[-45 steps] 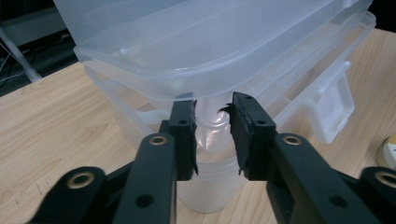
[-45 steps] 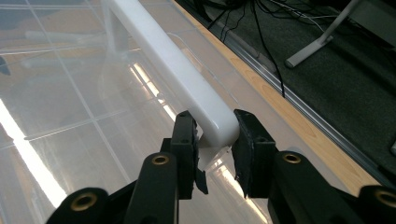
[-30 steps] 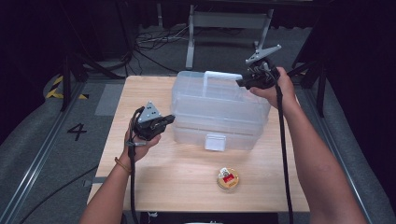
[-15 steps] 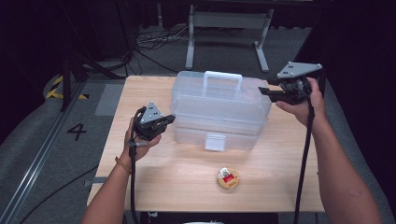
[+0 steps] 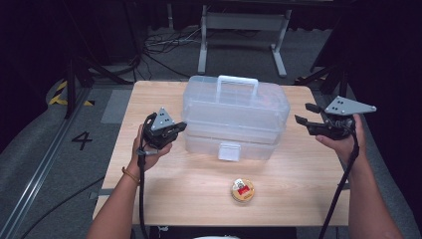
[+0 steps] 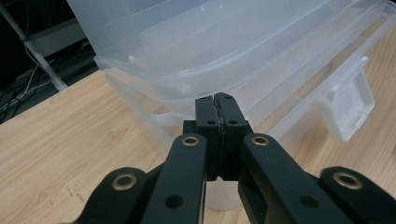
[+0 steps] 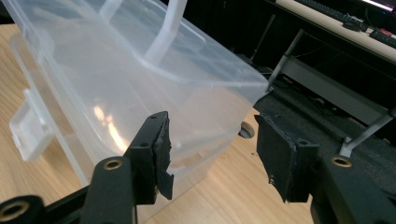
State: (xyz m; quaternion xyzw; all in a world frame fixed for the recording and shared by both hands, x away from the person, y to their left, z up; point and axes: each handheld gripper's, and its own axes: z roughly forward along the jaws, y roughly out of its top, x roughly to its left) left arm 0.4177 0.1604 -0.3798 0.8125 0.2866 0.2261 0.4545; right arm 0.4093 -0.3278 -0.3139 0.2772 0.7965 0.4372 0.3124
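we hold the left gripper (image 5: 180, 127), jaws shut and empty, at the clear box (image 5: 234, 119). the right gripper (image 5: 304, 115) has just been opening, jaws half apart with nothing between them, beside the box's right end. a lopsided push there could slide the light box across the surface (image 5: 298, 199) onto the small tin (image 5: 242, 190).

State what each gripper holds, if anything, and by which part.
Nothing is held. The left gripper is shut beside the clear plastic box; the right gripper, whose jaws have just been opening, is empty near the box's end.

Label on small round tin (image 5: 243, 190) too small to read, clear box (image 6: 243, 56) cropped at frame edges
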